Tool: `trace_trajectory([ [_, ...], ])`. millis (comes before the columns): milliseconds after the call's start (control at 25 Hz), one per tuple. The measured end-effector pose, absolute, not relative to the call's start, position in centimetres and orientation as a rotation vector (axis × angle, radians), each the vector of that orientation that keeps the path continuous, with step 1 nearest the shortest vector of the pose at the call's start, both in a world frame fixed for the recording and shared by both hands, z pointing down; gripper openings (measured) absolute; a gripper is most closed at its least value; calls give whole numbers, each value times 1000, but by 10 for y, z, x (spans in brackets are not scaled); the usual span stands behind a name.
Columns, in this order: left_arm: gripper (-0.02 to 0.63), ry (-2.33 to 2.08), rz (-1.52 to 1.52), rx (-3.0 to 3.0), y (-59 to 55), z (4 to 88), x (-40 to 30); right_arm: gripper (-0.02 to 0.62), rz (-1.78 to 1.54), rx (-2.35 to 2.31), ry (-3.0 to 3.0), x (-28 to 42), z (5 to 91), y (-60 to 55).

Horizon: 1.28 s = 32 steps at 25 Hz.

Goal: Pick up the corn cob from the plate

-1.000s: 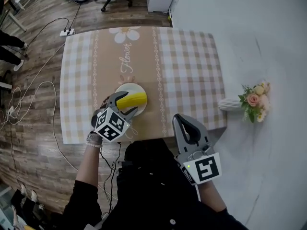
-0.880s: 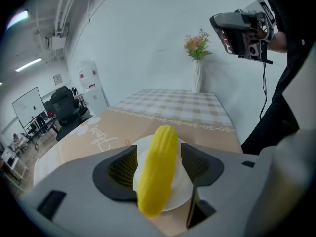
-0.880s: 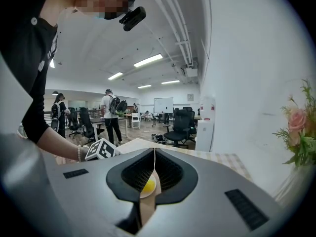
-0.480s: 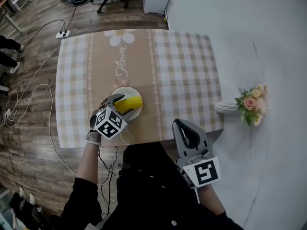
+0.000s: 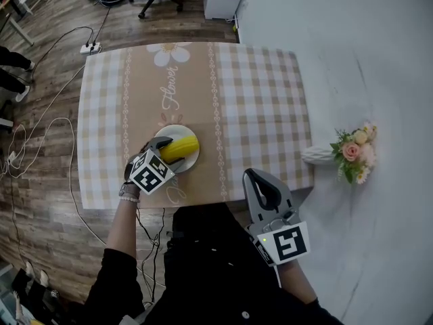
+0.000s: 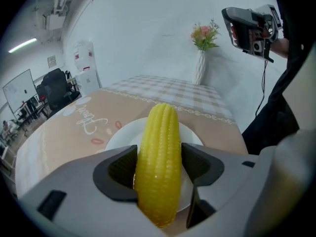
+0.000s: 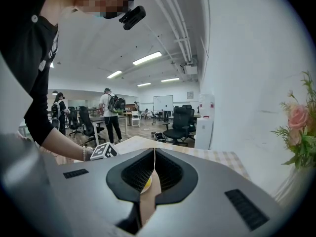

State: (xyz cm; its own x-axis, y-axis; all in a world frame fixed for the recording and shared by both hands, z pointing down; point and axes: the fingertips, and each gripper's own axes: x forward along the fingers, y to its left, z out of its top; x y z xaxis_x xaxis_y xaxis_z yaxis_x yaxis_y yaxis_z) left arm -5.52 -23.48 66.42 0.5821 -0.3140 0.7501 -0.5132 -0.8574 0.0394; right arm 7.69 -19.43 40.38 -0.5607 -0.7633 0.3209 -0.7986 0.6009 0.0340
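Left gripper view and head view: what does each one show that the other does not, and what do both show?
Only the left gripper view shows the left claw closed on both sides of the corn cob, and a whiteboard in the room behind. Only the head view shows the marker cube on that claw, and a power strip on the wooden floor. Both show the corn cob over the white plate, the vase of flowers, and the right claw.
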Motion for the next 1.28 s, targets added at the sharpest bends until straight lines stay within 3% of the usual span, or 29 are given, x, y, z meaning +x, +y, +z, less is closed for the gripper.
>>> trace_trajectory([
  [640, 261, -862, 1082, 2455, -242, 659, -62, 41, 169, 1188, -2563, 86, 402, -213],
  [1280, 259, -1085, 987, 2411, -248, 599, -67, 41, 91, 1095, -2672, 75, 381, -230],
])
